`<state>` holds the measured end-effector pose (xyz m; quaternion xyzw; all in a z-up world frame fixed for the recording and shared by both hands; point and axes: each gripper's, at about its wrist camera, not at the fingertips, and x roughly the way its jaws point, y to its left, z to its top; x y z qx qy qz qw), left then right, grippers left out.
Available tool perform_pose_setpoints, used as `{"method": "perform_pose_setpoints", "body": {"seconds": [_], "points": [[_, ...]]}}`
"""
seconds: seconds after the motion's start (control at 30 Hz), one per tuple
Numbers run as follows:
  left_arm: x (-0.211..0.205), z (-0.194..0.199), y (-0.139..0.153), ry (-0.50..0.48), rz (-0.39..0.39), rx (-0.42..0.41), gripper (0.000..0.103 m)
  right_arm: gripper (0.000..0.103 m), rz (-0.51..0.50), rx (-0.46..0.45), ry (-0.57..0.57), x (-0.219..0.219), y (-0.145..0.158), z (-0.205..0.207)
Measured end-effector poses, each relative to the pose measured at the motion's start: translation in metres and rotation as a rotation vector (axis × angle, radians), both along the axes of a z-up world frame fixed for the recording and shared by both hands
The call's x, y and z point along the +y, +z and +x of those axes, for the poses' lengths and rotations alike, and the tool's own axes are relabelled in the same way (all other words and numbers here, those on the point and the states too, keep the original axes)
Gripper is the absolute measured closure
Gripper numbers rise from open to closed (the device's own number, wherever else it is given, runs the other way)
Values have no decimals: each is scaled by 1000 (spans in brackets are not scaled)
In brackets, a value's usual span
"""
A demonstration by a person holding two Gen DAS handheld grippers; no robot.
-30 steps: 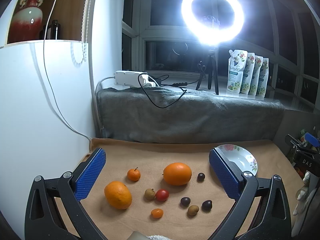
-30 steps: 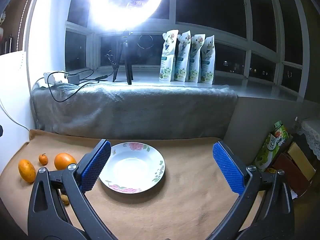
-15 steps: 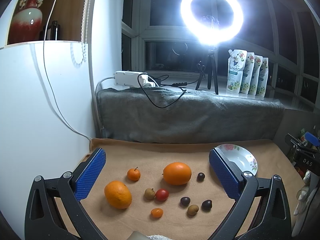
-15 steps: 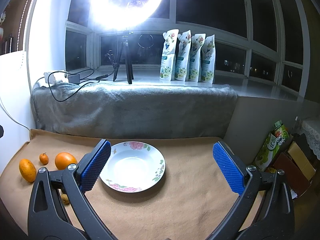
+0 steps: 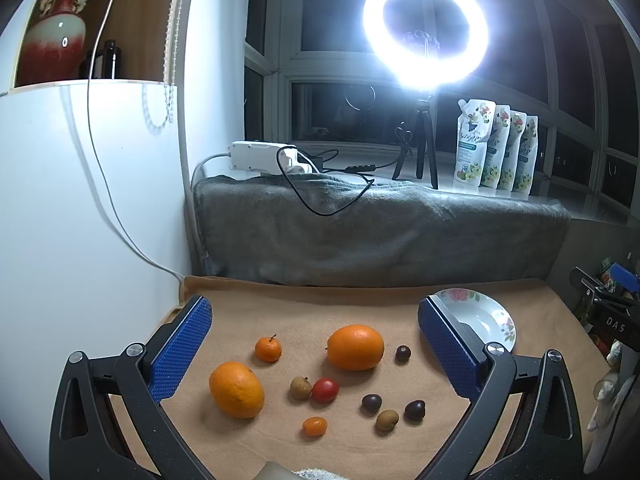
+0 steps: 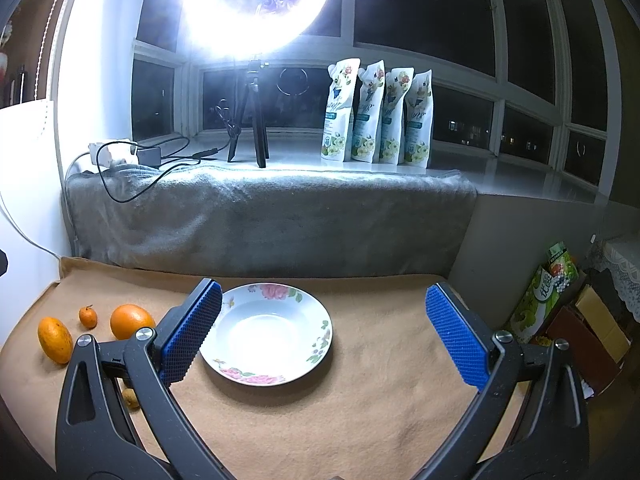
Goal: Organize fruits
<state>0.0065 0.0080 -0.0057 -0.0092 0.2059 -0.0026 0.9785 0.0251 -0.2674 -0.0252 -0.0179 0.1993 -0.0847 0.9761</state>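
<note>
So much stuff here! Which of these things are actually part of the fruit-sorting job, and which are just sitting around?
Part of the job:
- two large oranges
- small mandarin
- red tomato
- the other small fruits
- empty floral plate
- left gripper and right gripper, both open

Just lying about:
- ring light
- four pouches
- power strip
- red vase
- grey blanket

Fruits [image 5: 320, 376] lie scattered on the mat [image 6: 360, 420] toward its left edge; the plate [image 6: 266, 334] sits to their right, nearer the blanket [image 6: 272, 220] behind
</note>
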Motion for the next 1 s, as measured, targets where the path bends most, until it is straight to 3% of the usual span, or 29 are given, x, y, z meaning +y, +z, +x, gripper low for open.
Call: {"method": "perform_pose_setpoints", "body": {"seconds": [1.0], "points": [[5,5,-3,9,-7,10,0,0,-3,15,15,10,-1,4]]}}
